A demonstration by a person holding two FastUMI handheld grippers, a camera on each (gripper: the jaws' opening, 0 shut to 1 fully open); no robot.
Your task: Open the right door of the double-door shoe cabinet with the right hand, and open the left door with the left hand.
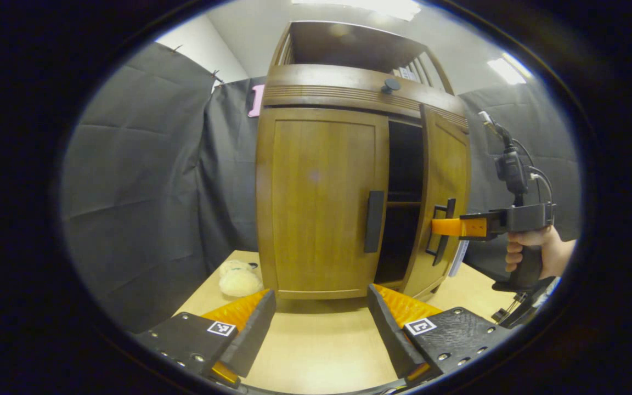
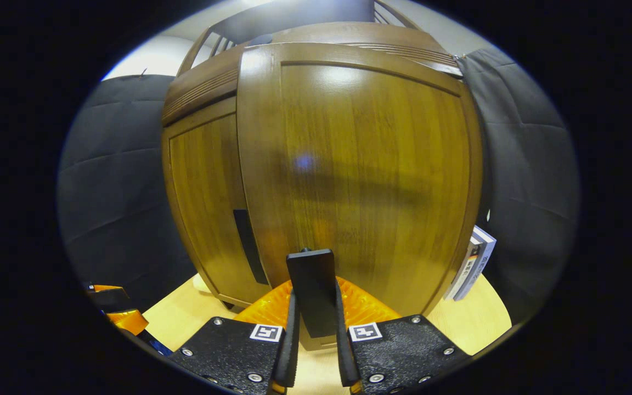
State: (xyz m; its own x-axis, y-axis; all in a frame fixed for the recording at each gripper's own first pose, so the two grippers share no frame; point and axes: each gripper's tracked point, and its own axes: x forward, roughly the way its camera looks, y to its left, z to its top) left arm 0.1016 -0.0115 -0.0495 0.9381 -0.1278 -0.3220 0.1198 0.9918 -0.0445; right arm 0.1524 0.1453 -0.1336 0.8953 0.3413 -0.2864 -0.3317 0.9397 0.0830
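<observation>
A brown wooden shoe cabinet (image 1: pixel 321 88) stands on a light tabletop. Its right door (image 1: pixel 445 181) is swung partly out, showing a dark inside with a shelf. In the right gripper view my right gripper (image 2: pixel 314 315) is shut on that door's black handle (image 2: pixel 311 291), with the door face (image 2: pixel 360 164) close ahead. In the left gripper view this gripper (image 1: pixel 441 226) shows at the door's handle (image 1: pixel 441 233), held by a hand (image 1: pixel 535 249). The left door (image 1: pixel 321 200) is closed, its black handle (image 1: pixel 374 221) untouched. My left gripper (image 1: pixel 321 323) is open, low in front of the cabinet.
A cream plush toy (image 1: pixel 237 278) lies on the table (image 1: pixel 321 351) by the cabinet's left corner. Books (image 2: pixel 474 263) lean against the cabinet's right side. A dark knob (image 1: pixel 390 85) sits on the cabinet top. Black cloth walls hang behind and to both sides.
</observation>
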